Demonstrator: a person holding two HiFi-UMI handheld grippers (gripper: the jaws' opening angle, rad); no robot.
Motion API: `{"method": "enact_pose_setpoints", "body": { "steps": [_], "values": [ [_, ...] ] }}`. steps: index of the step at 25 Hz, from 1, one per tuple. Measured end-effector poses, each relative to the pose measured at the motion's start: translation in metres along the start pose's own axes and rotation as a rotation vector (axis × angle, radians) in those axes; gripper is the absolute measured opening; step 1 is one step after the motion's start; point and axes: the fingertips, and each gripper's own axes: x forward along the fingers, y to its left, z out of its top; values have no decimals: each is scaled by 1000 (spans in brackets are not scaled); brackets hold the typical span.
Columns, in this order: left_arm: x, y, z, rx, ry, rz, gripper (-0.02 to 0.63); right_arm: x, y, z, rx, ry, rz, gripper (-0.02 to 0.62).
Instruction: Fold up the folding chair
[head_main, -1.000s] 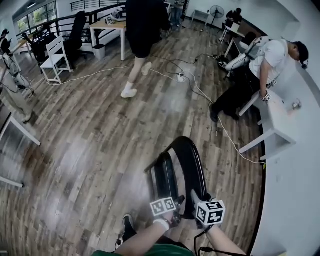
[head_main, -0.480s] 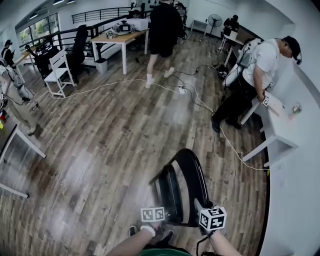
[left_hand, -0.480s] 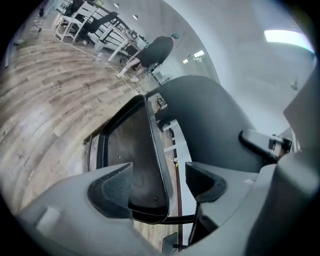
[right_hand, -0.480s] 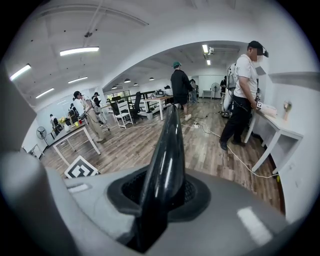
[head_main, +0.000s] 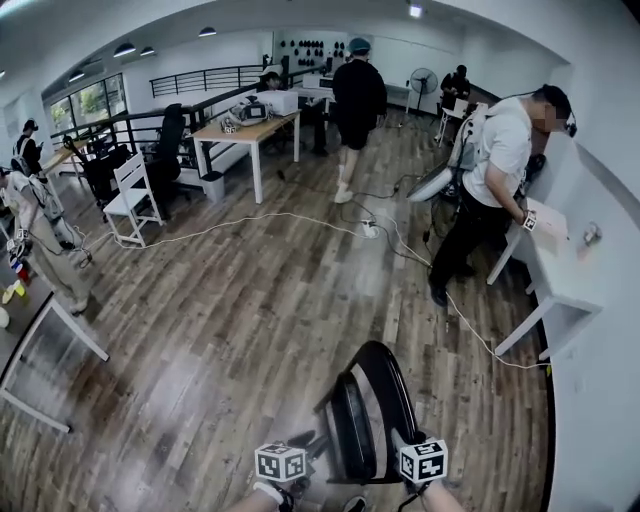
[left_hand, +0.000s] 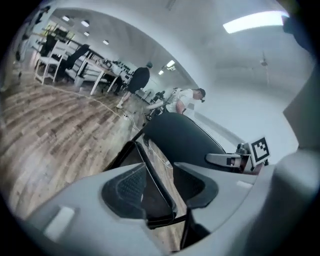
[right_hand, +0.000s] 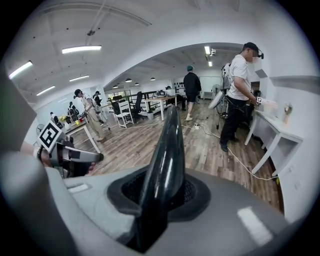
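change: the left tongs (left_hand: 162, 187) are now seen further from the right tongs (right_hand: 160, 195) than a second ago; their jaws are closing around a thin black frame bar, which is not yet pinched.
meaning: a fresh hold on the frame is judged to be sought, so that the seat can be pressed flat.
right tongs: kept narrow, clamped on the backrest's edge.
folding chair (head_main: 375, 410): glossy black, seat drawn close to the back, nearly flat.
place: stood on the wooden floor (head_main: 220, 330), near its right edge.
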Motion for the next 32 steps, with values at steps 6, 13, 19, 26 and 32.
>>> {"method": "enact_pose_setpoints", "body": {
  "steps": [6,13,19,26,32],
  "values": [
    [-47,-16,44,208,-83,63,147,-5,4,-3,6,-5,4,89],
    [-83,-18,73,189,-202,114,137,-7,0,-9,-3,-9,-5,89],
    [-94,-30,84,173,-243,113,137,-8,-10,-10,0,-1,-5,91],
    [-104,-55,109,155,-325,73,137,-8,-20,-11,-2,2,-11,91],
    [-105,-62,117,226,-336,93,137,-8,-24,-11,-5,3,-12,94]
  ]
}}
